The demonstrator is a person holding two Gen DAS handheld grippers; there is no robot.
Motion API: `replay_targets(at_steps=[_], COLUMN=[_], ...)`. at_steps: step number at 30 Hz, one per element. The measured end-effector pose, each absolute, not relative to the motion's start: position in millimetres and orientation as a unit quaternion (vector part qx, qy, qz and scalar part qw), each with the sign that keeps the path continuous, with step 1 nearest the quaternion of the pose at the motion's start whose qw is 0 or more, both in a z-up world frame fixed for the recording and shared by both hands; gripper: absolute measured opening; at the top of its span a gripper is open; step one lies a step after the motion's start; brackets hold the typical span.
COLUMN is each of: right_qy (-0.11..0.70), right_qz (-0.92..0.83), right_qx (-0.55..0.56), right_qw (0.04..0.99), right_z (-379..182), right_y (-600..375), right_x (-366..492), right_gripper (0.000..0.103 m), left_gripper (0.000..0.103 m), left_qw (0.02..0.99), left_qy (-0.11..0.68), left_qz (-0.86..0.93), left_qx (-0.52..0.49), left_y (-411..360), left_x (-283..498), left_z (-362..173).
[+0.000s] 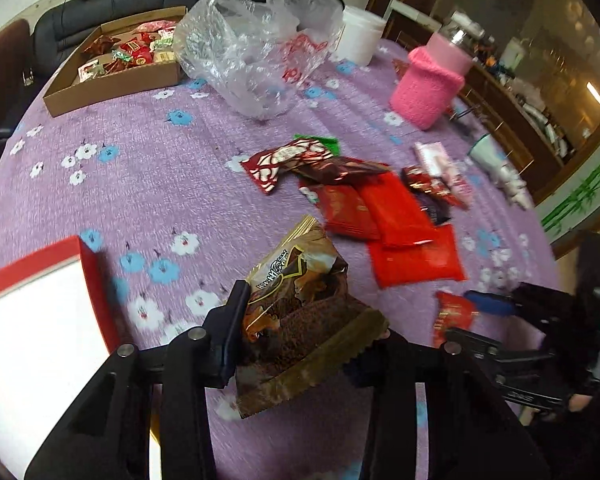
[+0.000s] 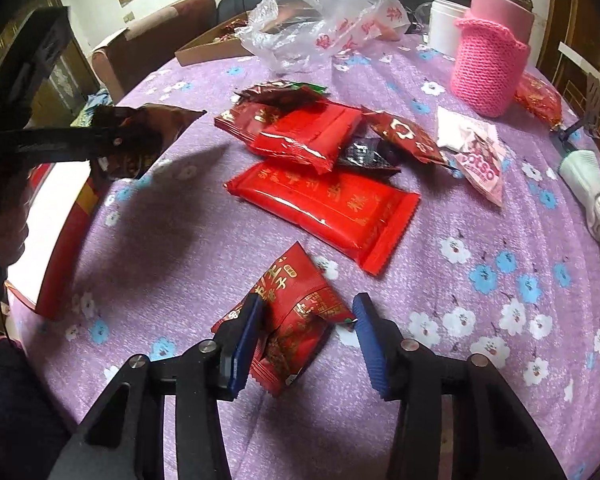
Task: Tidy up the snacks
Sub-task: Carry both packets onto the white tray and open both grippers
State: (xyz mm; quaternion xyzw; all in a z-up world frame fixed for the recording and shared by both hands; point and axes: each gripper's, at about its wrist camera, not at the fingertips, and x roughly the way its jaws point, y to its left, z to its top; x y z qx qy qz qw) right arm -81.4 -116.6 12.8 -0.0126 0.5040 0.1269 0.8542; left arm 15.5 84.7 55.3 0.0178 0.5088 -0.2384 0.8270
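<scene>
Two grippers are at work over the purple flowered tablecloth (image 2: 480, 360). Between the black fingers of the left gripper (image 1: 300, 344) a crinkled brown-and-gold snack packet (image 1: 296, 308) is clamped, its serrated seal jutting past the right finger and its body lifted off the cloth; from the right wrist view the same packet (image 2: 148, 128) hangs in the air at the far left. The right gripper (image 2: 306, 336) has its ribbed blue pads (image 2: 370, 344) set wide apart, with a small glossy red snack packet (image 2: 296, 320) lying flat between them, touching the left pad and apart from the right one. Just ahead of those fingers lies a long red foil bar (image 2: 324, 208), and beyond it a heap of red and dark wrappers (image 2: 300, 128). To the right of the heap is a pink-and-white sachet (image 2: 480, 160), and further on a flask in a pink knitted sleeve (image 2: 488, 72). Far ahead sit a crumpled clear plastic bag (image 2: 324, 24) and a shallow cardboard box of sweets (image 1: 116, 64). Left of the left fingers stands a red-edged white box (image 1: 40, 320).
</scene>
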Motion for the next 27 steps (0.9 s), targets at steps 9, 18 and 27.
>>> replay_targets(at_steps=[9, 18, 27], right_qy=[0.489, 0.477, 0.477], right_qz=[0.178, 0.212, 0.238], right_qx=[-0.002, -0.007, -0.010], right_qw=[0.854, 0.853, 0.846], right_z=[18.6, 23.6, 27.5], right_y=[-105.5, -96.6, -86.8], right_x=[-73.7, -71.8, -72.1], right_gripper=[0.035, 0.029, 0.025], left_gripper=[0.037, 0.037, 0.038], left_qw=[0.822, 0.829, 0.848], left_qy=[0.480, 0.469, 0.492], left_qz=[-0.303, -0.296, -0.182], left_qx=[-0.044, -0.074, -0.076], left_y=[98.3, 124.5, 187.1], left_x=[-14.9, -31.0, -47.6], left_z=[91.3, 104.1, 87.4])
